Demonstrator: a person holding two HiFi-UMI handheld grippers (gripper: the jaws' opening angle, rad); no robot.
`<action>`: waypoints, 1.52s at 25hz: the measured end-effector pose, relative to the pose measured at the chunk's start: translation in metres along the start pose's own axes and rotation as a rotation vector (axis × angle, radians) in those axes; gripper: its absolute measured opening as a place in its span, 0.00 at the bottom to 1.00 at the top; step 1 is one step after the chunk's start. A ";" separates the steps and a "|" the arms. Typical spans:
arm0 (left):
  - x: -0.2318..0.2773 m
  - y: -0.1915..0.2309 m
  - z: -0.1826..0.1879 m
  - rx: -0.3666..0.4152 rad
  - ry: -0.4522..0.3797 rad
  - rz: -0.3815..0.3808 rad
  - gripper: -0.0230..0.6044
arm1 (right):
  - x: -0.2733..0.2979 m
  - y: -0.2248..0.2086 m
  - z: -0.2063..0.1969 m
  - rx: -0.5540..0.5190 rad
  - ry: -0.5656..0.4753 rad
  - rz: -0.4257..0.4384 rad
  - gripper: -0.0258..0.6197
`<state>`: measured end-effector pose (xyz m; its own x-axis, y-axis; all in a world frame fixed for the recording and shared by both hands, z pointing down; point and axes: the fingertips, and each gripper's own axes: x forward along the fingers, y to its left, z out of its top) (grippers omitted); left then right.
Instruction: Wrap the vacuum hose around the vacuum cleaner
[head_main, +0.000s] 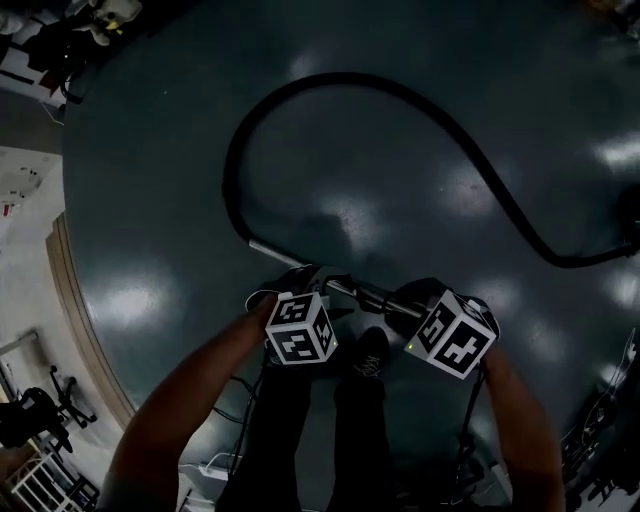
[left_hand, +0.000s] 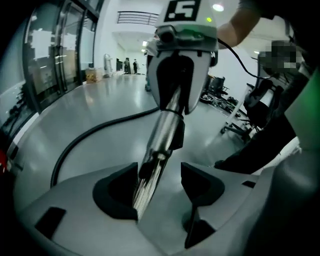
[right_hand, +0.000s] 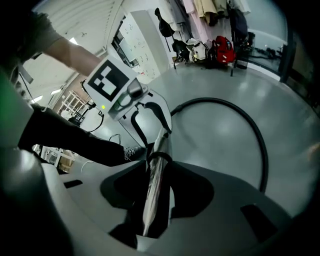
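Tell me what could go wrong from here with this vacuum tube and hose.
1. The left gripper has its jaws apart, so only the right gripper clamps the metal tube; the tube could swing or slip.
2. The hose lies in a long loop on the floor; pulled in, it might snag or catch the person's shoe.

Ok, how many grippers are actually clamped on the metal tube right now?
1. The right gripper is shut on the metal tube, at the head view's right. The left gripper has the tube between its jaws, but they stand apart, not clamping.
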<state>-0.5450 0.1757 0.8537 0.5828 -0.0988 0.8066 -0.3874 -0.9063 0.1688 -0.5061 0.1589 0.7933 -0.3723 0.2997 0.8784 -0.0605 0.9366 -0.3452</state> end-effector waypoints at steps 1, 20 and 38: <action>0.003 -0.005 0.010 0.049 0.004 -0.023 0.45 | -0.012 0.001 -0.001 -0.007 0.006 0.004 0.28; 0.002 -0.034 0.146 0.181 -0.024 -0.253 0.30 | -0.173 -0.009 0.009 0.060 -0.247 -0.021 0.28; -0.133 -0.051 0.340 -0.088 -0.161 -0.263 0.30 | -0.462 0.032 -0.042 0.445 -0.871 -0.518 0.29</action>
<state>-0.3601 0.0951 0.5453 0.7739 0.0640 0.6301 -0.2649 -0.8709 0.4139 -0.2974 0.0581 0.3900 -0.7198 -0.5036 0.4778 -0.6597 0.7105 -0.2451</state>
